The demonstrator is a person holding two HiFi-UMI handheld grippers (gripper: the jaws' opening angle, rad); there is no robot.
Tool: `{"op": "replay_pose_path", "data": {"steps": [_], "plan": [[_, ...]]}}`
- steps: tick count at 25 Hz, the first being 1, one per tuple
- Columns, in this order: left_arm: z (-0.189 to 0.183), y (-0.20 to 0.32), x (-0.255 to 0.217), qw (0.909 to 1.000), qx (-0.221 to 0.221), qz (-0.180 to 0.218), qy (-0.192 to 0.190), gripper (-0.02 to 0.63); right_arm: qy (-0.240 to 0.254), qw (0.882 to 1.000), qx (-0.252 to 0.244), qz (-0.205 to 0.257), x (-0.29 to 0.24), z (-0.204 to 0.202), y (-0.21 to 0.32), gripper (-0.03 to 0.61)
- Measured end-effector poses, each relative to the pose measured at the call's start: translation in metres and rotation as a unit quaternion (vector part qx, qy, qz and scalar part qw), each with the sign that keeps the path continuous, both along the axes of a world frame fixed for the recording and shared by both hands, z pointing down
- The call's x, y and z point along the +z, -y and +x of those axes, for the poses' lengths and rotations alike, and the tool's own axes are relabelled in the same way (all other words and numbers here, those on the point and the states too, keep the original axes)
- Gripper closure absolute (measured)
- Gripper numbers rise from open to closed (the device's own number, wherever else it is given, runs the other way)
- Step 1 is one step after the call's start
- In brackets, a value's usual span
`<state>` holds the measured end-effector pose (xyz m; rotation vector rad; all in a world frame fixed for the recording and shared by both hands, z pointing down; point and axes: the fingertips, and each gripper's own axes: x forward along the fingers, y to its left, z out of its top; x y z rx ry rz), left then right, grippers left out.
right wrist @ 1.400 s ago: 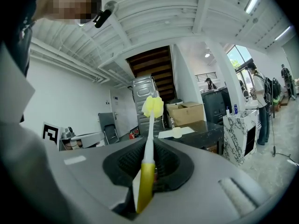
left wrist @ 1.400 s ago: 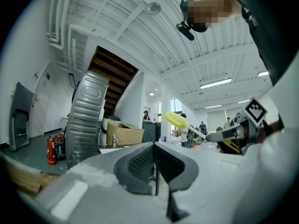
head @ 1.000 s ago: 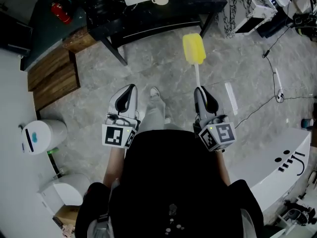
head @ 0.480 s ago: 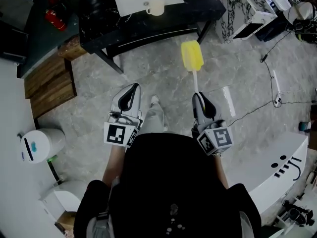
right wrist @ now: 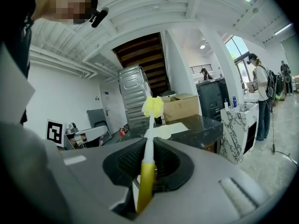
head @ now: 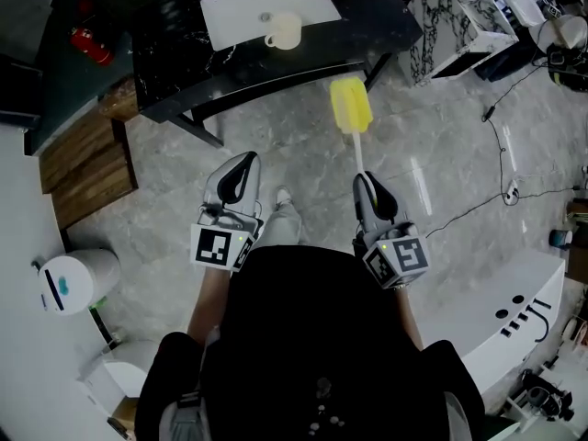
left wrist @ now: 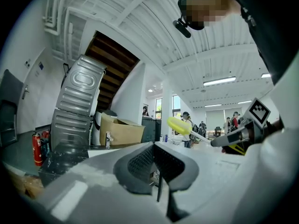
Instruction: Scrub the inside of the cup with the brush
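Right gripper clamps the brush, head aimed toward the cup; left gripper jaws together, empty, probably free for steadying.

Head view looks steeply down from overhead, dark surface at frame top. Cameras on left tongs and right tongs look close along their jaws, both catching that surface.

Cup is too small in head view to see its inside; in right gripper view it's only a pale blur beside the brush stem. Brush handle's rear end is hidden inside the right hand-held gripper. Bench is cut off at the top edge.
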<state>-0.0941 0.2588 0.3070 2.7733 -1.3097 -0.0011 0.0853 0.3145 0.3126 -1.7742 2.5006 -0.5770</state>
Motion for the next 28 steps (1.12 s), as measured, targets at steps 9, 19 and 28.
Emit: {"op": "replay_pose_path", "data": {"steps": [9, 19, 28], "plan": [[-0.005, 0.080, -0.006, 0.9999, 0.006, 0.013, -0.005, 0.612, -0.008, 1.000, 0.018, 0.007, -0.011, 0.000, 0.073, 0.535], [0.002, 0.118, -0.003, 0.9996, 0.026, 0.010, -0.005, 0.612, -0.023, 0.999, 0.031, 0.000, -0.002, 0.004, 0.113, 0.535], [-0.011, 0.137, 0.010, 1.0000, 0.003, -0.005, 0.007, 0.612, -0.015, 1.000, 0.014, -0.004, 0.008, 0.003, 0.150, 0.535]]}}
